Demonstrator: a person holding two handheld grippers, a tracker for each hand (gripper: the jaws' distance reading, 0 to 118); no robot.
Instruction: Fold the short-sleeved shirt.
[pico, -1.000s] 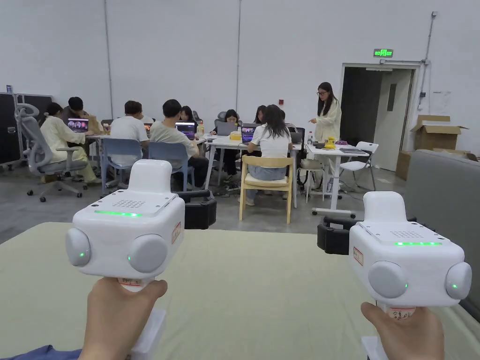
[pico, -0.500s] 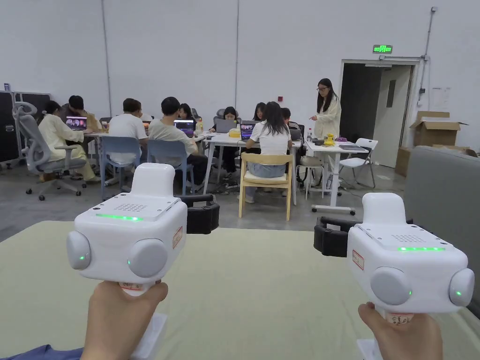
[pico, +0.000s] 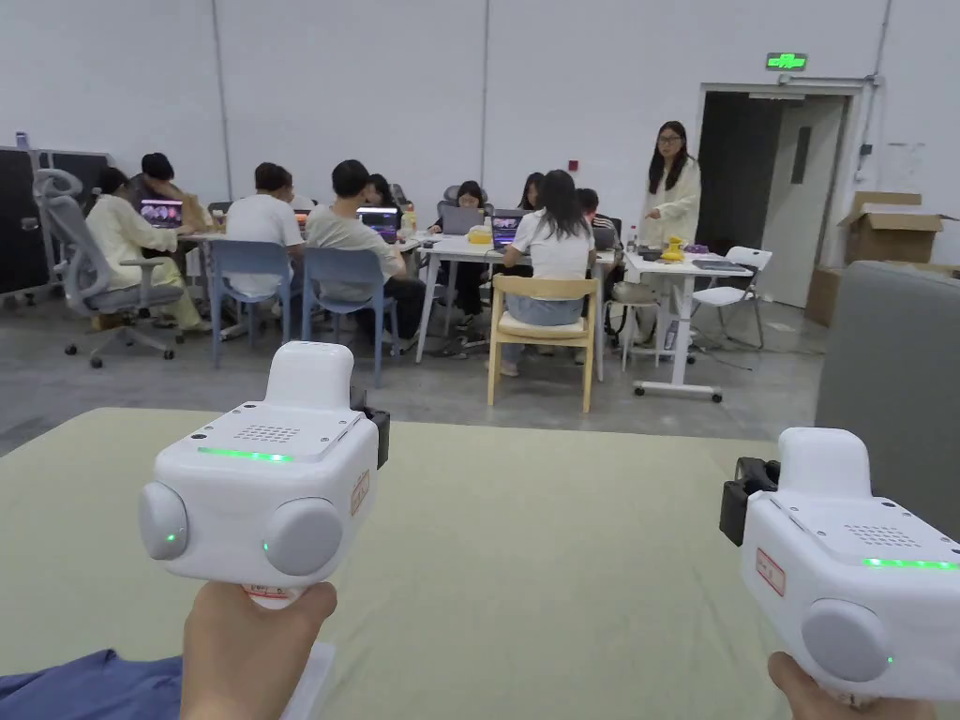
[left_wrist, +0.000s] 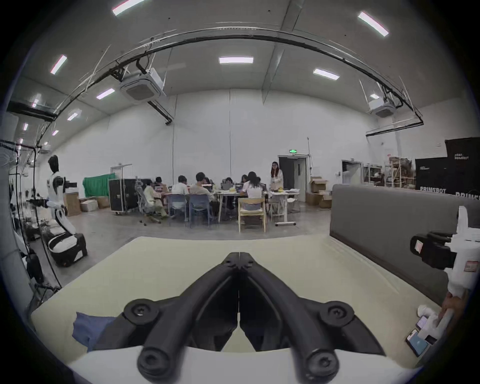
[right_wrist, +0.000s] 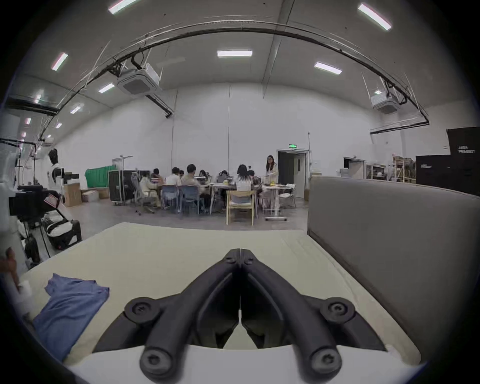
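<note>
The short-sleeved shirt (right_wrist: 70, 306) is a blue garment lying crumpled and unfolded at the near left corner of the pale green bed (pico: 562, 562), low in the head view beside the person's left hand (pico: 246, 647). No fold looks begun, so the step in hand appears to be the first reach: bring both tools down to the cloth and spread it flat.

The left gripper (left_wrist: 239, 262) is held above the mattress, pointing out toward the room, its jaws pressed together with nothing between them. It is the nearer one to the shirt, which lies just below and to its left in the left gripper view. To start well, it should probably open before it descends and pinch a single layer at a shoulder or hem edge, not a bunched wad.

Farther right, the bed's middle is bare, which gives good room to lay the shirt out; dragging it there would keep it off the edge.

The right gripper (right_wrist: 240, 256) is likewise closed and empty, held over the right side of the bed next to the grey headboard (right_wrist: 389, 233), well apart from the shirt. It has the longer way to travel and should cross leftward to take the opposite edge, so both can pull the cloth taut evenly and avoid twisting it.
</note>
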